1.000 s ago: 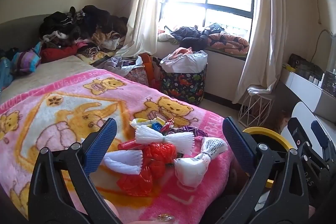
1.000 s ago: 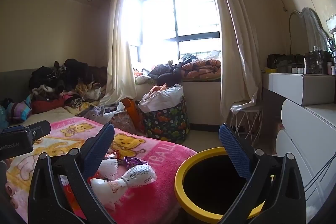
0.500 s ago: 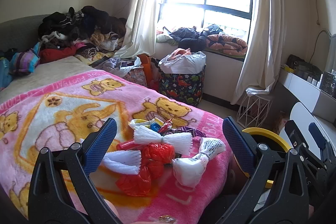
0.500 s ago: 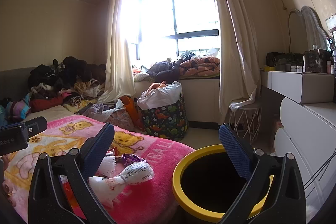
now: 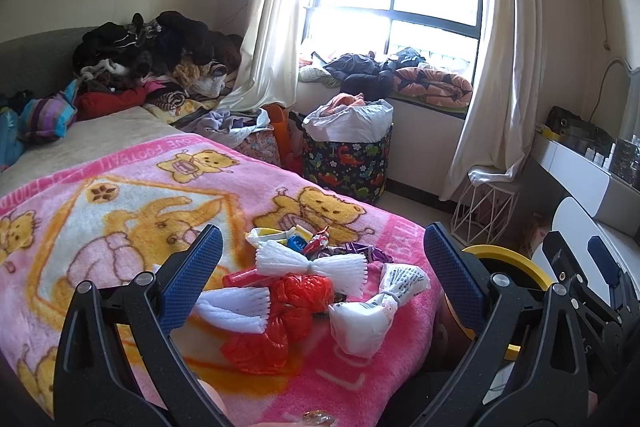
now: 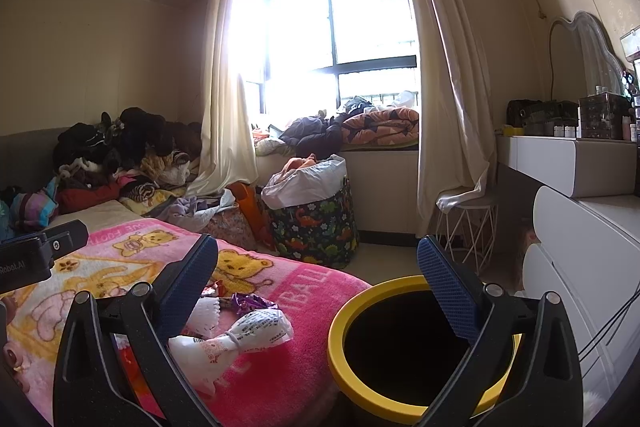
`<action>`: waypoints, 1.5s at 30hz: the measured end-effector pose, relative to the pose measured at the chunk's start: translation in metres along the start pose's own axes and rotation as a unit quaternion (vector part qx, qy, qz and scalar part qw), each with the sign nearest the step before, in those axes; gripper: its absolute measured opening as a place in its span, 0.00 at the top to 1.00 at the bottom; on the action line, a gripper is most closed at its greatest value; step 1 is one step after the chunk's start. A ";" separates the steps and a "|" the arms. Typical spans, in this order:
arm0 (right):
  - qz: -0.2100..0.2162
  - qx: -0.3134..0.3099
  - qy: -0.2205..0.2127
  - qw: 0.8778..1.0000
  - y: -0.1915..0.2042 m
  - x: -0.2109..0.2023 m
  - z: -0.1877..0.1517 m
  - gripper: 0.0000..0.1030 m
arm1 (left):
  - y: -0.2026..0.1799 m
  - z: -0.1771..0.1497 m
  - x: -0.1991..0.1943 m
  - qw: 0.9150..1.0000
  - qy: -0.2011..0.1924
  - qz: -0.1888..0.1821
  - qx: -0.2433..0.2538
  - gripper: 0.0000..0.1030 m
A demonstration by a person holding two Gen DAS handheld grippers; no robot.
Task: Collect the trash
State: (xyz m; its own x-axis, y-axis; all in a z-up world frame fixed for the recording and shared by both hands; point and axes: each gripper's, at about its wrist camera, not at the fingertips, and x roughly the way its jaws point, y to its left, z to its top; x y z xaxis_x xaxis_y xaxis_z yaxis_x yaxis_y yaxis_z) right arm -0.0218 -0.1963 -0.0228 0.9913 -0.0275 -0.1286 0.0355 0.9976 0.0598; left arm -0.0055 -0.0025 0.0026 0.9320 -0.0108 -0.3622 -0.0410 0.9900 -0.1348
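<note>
A: Left wrist view: the left gripper (image 5: 320, 267) has its jaws wide apart with nothing between the pads. The trash pile (image 5: 316, 287) lies on the pink bear blanket (image 5: 120, 211), framed between the fingers, the red plastic bag (image 5: 280, 319) nearest at 6 o'clock and the white knotted bag (image 5: 372, 311) toward 4 o'clock.

B: And the right side?

A: The right gripper (image 6: 320, 279) is also spread and empty. The yellow-rimmed bin (image 6: 340, 355) sits at 5 o'clock, partly behind its right finger (image 6: 448, 291); the white knotted bag (image 6: 236, 343) lies at 7 o'clock beside the left finger (image 6: 188, 287).
</note>
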 end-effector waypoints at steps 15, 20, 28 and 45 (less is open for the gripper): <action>0.004 -0.001 0.009 1.000 0.001 0.002 -0.004 0.06 | 0.001 -0.001 -0.001 1.000 0.000 0.000 -0.002 0.10; 0.006 -0.001 0.010 1.000 0.002 0.003 -0.005 0.06 | -0.001 0.002 -0.004 1.000 0.001 0.000 -0.002 0.10; 0.058 -0.014 0.039 0.997 0.018 0.017 -0.006 0.06 | 0.014 0.000 0.001 0.999 0.002 0.024 -0.028 0.10; 0.134 -0.040 0.120 0.983 0.082 0.056 -0.004 0.06 | 0.089 0.005 0.005 0.988 0.010 0.114 -0.102 0.10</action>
State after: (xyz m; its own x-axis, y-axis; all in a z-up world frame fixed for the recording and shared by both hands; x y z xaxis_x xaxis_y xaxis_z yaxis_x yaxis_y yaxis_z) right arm 0.0362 -0.1154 -0.0295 0.9052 0.2429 -0.3488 -0.2419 0.9692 0.0470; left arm -0.0028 0.0863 -0.0069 0.8831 0.2046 -0.4222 -0.3227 0.9181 -0.2301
